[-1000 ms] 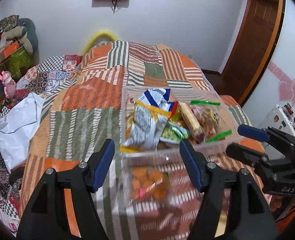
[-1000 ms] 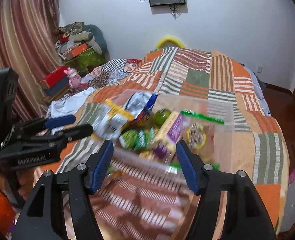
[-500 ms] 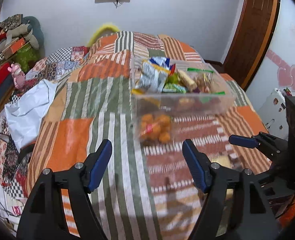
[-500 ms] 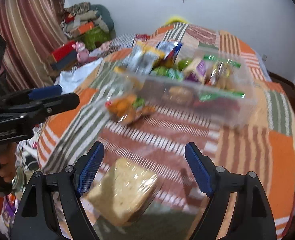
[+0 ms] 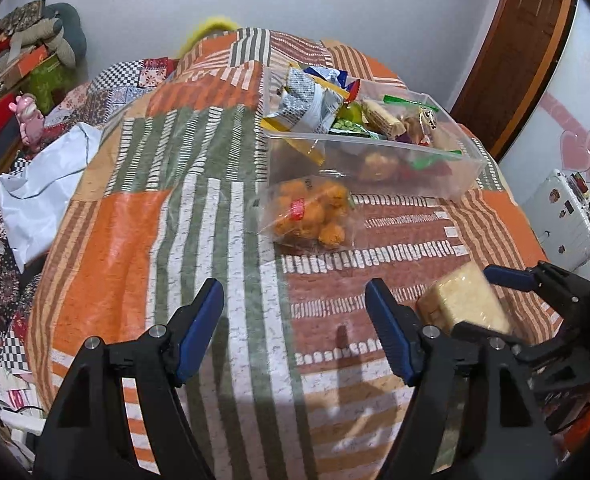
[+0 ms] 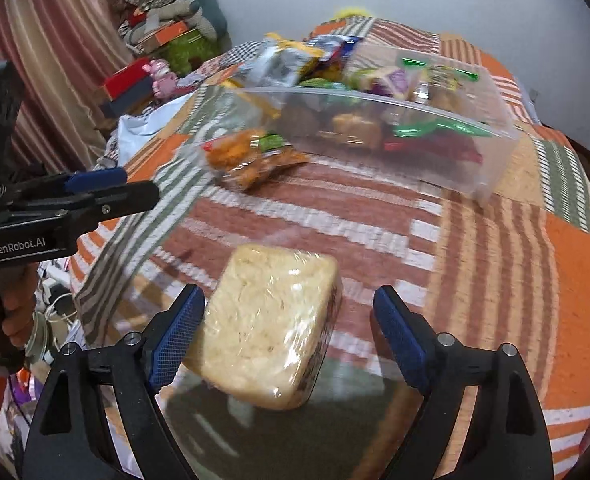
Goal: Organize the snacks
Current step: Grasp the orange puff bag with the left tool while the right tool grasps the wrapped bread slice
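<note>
While both tongs stand spread over the patchwork bed [image 5: 135, 240], a wrapped pale cake block [image 6: 271, 328] lies loose between the right tongs [image 6: 289, 336].

Its left pad looks just beside the wrapper and the right pad stands clear, so nothing is gripped. The left tongs [image 5: 295, 320] gape over bare quilt, empty; their opening widened earlier in the last second. Farther off lies a clear bag of orange snack balls [image 5: 311, 212], close before the clear plastic bin [image 5: 435, 172], which is filled with mixed snack packets [image 5: 311, 104].
</note>
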Motion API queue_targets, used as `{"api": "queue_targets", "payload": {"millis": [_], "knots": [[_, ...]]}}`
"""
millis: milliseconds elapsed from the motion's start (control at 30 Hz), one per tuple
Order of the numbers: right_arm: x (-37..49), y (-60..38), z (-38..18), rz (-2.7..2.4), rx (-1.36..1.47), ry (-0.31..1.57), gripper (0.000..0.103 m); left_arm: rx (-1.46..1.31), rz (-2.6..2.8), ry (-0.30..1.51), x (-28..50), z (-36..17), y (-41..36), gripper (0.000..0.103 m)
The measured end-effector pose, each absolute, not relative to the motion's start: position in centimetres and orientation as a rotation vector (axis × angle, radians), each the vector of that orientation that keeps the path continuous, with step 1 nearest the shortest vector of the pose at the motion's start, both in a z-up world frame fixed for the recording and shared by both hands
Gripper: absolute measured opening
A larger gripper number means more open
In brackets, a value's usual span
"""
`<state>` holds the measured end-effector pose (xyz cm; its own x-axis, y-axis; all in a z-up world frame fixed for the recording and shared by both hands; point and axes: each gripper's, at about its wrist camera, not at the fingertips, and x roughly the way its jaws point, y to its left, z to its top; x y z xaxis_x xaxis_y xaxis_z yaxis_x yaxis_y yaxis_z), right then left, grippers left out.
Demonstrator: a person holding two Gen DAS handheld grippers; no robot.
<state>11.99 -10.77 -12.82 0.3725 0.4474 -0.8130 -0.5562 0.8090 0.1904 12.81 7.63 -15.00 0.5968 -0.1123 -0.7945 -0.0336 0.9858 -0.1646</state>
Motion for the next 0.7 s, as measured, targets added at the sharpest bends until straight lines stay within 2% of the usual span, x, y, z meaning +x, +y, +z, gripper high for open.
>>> {"api": "queue_targets", "payload": {"millis": [133,200,333,433,700], "knots": [[12.8,-12.4,-12.7,0.596,-0.102,0.998,0.084,-0.180,-0.053,0.938,14.4,-15.4,7.0,0.079],[13.2,-13.2,-12.7,0.580,-0.086,0.996,0.083,-0.186,-0.051,0.934,15.1,-15.5,6.7,0.088],[13.4,-13.6,-12.7,0.598,-0.071,1.001,0.069,-0.182,-0.042,0.917,17.0,-15.6,6.1,0.091],[13.5,-13.6,-12.8,0.626,-0.062,1.002,0.058,-0.147,-0.024,0.910,18.5,-15.8,5.6,0.096],[14.1,-13.7,-13.0,0.628,-0.046,0.993,0.057,-0.142,0.013,0.952,22.0,-17.9,6.4,0.096]]}}
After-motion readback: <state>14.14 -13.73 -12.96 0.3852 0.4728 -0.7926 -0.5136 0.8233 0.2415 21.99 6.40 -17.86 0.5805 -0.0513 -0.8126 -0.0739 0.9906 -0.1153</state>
